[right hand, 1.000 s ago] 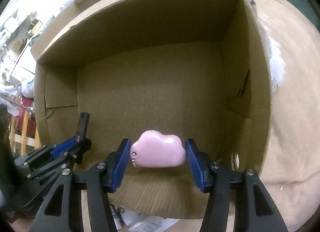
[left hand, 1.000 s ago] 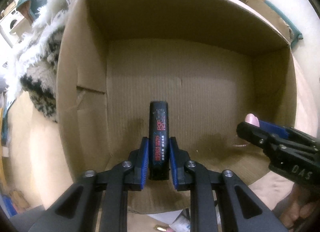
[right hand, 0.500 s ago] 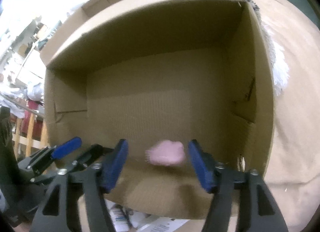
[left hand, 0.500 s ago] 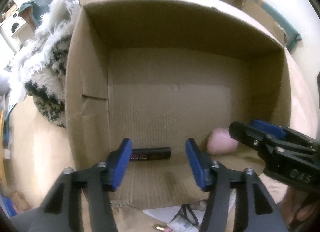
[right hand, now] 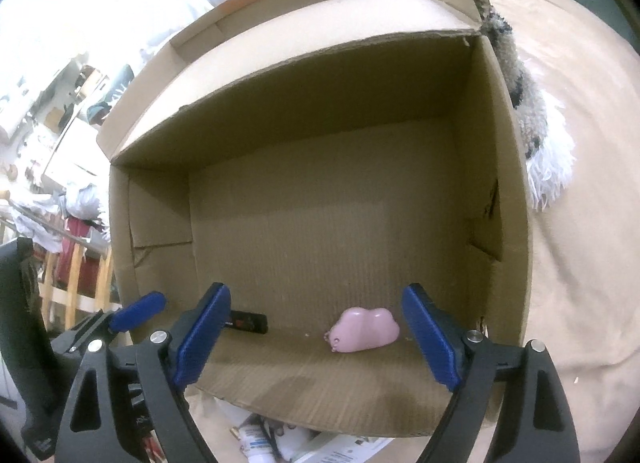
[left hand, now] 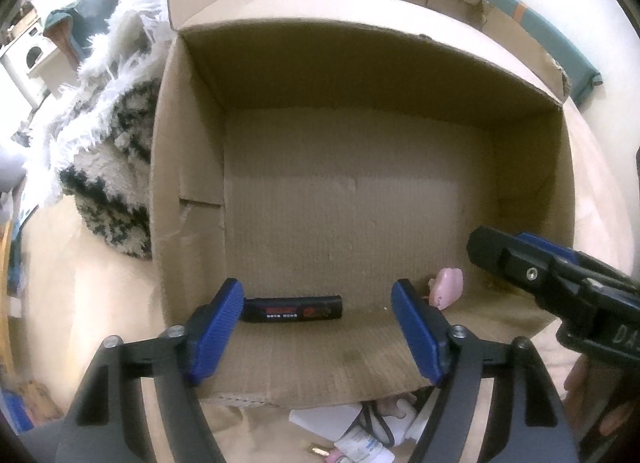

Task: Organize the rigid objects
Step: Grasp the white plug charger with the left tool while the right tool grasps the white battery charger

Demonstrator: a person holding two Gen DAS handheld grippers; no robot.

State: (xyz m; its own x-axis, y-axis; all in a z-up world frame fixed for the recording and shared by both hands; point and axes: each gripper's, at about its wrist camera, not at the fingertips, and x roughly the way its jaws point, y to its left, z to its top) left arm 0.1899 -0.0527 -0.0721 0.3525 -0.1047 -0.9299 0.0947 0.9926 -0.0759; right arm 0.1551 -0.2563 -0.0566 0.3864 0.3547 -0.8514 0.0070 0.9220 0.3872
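A black cylinder with red print (left hand: 294,309) lies on its side on the floor of the open cardboard box (left hand: 188,191), near the front wall. A pink cloud-shaped object (right hand: 364,330) lies to its right in the box; it also shows in the left wrist view (left hand: 448,287). My left gripper (left hand: 318,333) is open and empty above the box's front edge. My right gripper (right hand: 316,337) is open and empty above the same edge. The black cylinder also shows in the right wrist view (right hand: 248,321), partly hidden by a blue pad.
A fluffy white and dark patterned blanket (left hand: 104,167) lies left of the box on a beige cover (right hand: 580,263). Small bottles and papers (left hand: 360,435) lie in front of the box, under its front flap. Cluttered shelves (right hand: 48,135) stand at the far left.
Both grippers opened and let go: the black cylinder and the pink object dropped to the box floor. Both grippers have pulled back and up from the box.
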